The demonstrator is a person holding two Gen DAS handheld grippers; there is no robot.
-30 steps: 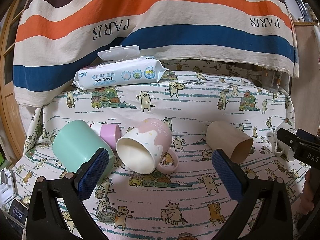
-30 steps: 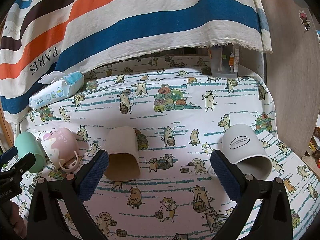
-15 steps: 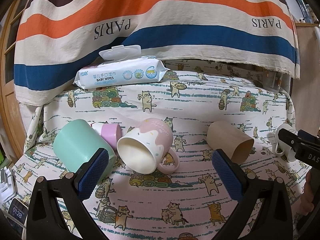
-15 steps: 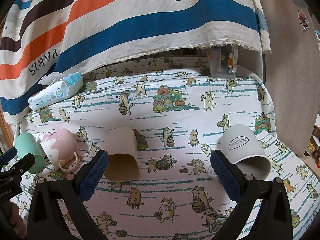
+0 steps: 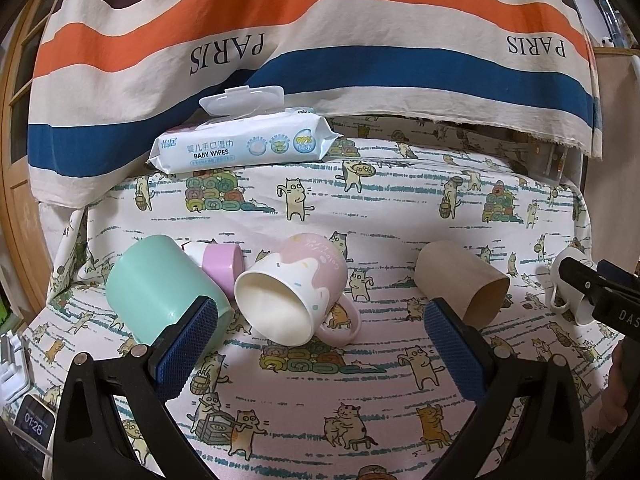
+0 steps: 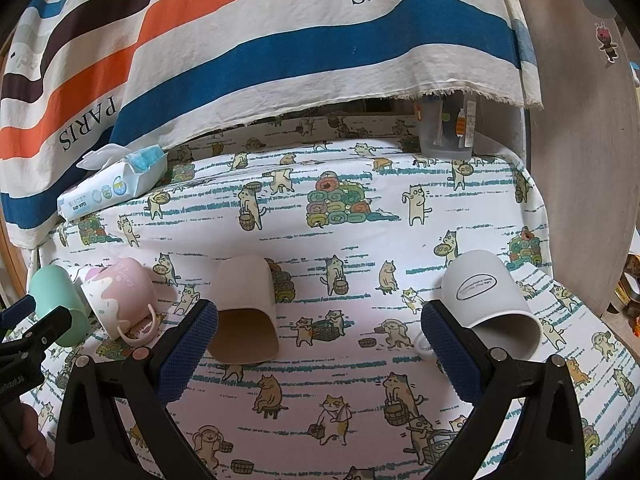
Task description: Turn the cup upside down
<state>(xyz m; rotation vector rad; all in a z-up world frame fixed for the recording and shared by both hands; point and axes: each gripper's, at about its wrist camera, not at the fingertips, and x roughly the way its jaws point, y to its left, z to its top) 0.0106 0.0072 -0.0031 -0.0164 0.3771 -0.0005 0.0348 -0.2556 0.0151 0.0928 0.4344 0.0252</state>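
Several cups lie on their sides on the cat-print cloth. In the left wrist view: a mint cup (image 5: 160, 292), a small lilac cup (image 5: 224, 266), a pink-and-white mug (image 5: 292, 292) with its mouth toward me, a tan cup (image 5: 464, 284), and a white mug (image 5: 568, 280) at far right. My left gripper (image 5: 320, 344) is open and empty, just short of the pink mug. In the right wrist view my right gripper (image 6: 320, 344) is open and empty, between the tan cup (image 6: 244, 308) and the white mug (image 6: 492, 304). The pink mug (image 6: 124, 296) and mint cup (image 6: 56, 300) lie far left.
A baby wipes pack (image 5: 244, 144) lies at the back of the table under a hanging striped cloth (image 5: 320, 40). A clear plastic container (image 6: 446, 128) stands at the back right. A wooden panel (image 6: 580, 160) borders the right side. A phone (image 5: 34, 428) lies at lower left.
Both grippers have drifted slightly; the cups sit a touch lower in the left view. No cup has moved and both grippers stay open.
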